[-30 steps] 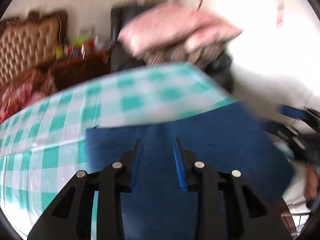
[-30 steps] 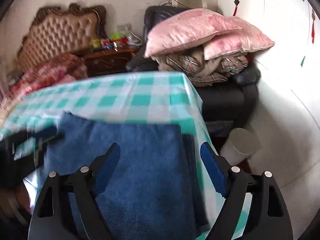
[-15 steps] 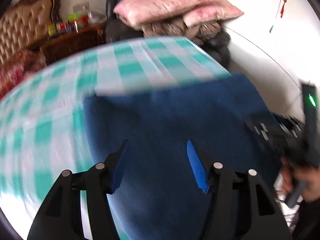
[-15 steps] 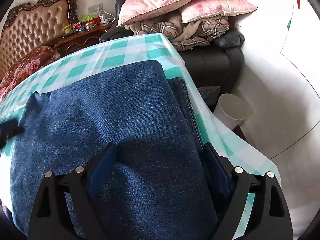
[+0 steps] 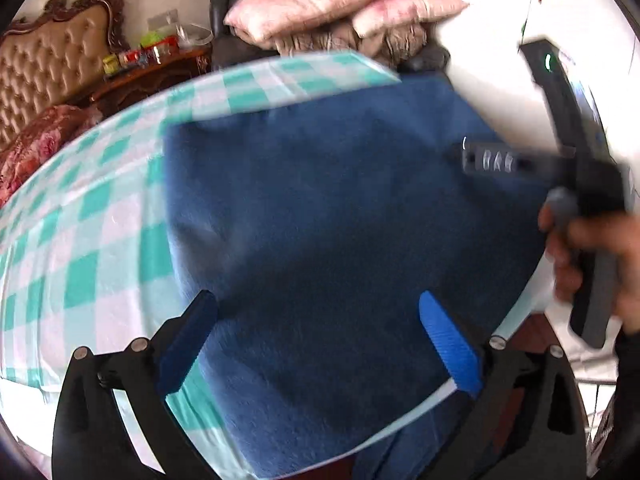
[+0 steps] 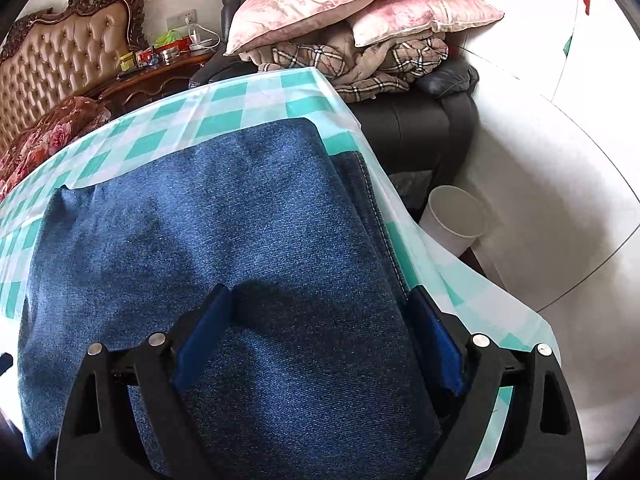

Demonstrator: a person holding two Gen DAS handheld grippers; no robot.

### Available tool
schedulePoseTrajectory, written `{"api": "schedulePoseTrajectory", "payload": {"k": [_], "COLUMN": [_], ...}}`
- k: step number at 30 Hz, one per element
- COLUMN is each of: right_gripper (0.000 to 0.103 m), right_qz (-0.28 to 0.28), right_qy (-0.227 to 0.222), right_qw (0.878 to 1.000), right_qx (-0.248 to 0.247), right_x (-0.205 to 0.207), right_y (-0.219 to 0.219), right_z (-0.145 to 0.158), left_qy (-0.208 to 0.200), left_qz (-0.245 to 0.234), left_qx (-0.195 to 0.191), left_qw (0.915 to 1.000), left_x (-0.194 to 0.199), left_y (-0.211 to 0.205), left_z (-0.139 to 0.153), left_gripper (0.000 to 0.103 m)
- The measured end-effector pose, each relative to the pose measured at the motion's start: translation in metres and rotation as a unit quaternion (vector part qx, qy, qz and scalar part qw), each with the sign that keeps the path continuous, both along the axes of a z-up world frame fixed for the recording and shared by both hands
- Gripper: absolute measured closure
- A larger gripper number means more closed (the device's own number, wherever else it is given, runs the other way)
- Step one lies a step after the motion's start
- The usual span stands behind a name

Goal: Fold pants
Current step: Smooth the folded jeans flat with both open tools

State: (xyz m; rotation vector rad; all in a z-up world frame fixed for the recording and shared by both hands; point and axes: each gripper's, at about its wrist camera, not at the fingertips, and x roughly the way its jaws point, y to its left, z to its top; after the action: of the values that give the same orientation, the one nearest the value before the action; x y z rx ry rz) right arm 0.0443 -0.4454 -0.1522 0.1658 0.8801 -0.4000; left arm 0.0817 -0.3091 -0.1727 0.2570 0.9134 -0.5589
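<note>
The blue denim pants (image 5: 340, 220) lie folded flat on the green-and-white checked tablecloth (image 5: 92, 240); they also fill the right wrist view (image 6: 224, 232), with a lower layer's stitched edge showing at the right (image 6: 372, 200). My left gripper (image 5: 320, 332) is open and empty, hovering over the near end of the pants. My right gripper (image 6: 320, 332) is open and empty, just above the pants near the table's right edge. The right gripper's body, held in a hand, shows at the right of the left wrist view (image 5: 576, 184).
A black armchair (image 6: 416, 120) piled with pink pillows (image 6: 352, 4) and plaid blankets stands behind the table. A white bin (image 6: 456, 220) sits on the floor at the right. A tufted headboard (image 6: 68, 60) and cluttered wooden nightstand (image 6: 160, 68) stand at the back left.
The left gripper's jaws have opened wide and it has swung over the pants. The right gripper stayed open and moved down closer to the pants.
</note>
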Motion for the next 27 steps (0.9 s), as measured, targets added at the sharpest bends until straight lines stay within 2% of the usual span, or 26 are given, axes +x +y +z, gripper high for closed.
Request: {"api": "schedulePoseTrajectory", "payload": {"k": [4, 10, 13, 17, 21, 23, 25, 27], "right_gripper": [0.017, 0.016, 0.016, 0.016, 0.016, 0.016, 0.016, 0.013], "right_qz": [0.0, -0.005, 0.014, 0.021, 0.028, 0.028, 0.021, 0.015], "right_qy": [0.001, 0.006, -0.029, -0.042, -0.033, -0.015, 0.023, 0.026], "right_qw": [1.0, 0.999, 0.997, 0.995, 0.995, 0.995, 0.995, 0.996], "right_qx": [-0.012, -0.041, -0.071, -0.084, -0.094, -0.094, -0.091, -0.083], "right_x": [-0.001, -0.001, -0.003, 0.009, 0.028, 0.04, 0.052, 0.053], "right_y": [0.003, 0.015, 0.029, 0.035, 0.037, 0.033, 0.027, 0.023], "right_z": [0.001, 0.015, 0.036, 0.05, 0.044, 0.034, 0.017, 0.01], "left_qy": [-0.005, 0.015, 0.012, 0.01, 0.007, 0.006, 0.005, 0.003], "left_qz": [0.001, 0.003, 0.005, 0.005, 0.005, 0.005, 0.004, 0.002], "left_qx": [-0.003, -0.01, -0.007, -0.006, -0.005, -0.003, -0.002, 0.0], "left_qw": [1.0, 0.9998, 0.9999, 0.9999, 1.0, 1.0, 1.0, 1.0], "left_x": [-0.002, 0.005, 0.004, 0.003, 0.003, 0.003, 0.002, 0.002], "left_y": [0.003, 0.006, 0.005, 0.006, 0.004, 0.004, 0.004, 0.003], "left_z": [-0.003, -0.008, -0.009, -0.009, -0.01, -0.011, -0.011, -0.011], "left_gripper": [0.001, 0.001, 0.001, 0.001, 0.001, 0.001, 0.001, 0.001]}}
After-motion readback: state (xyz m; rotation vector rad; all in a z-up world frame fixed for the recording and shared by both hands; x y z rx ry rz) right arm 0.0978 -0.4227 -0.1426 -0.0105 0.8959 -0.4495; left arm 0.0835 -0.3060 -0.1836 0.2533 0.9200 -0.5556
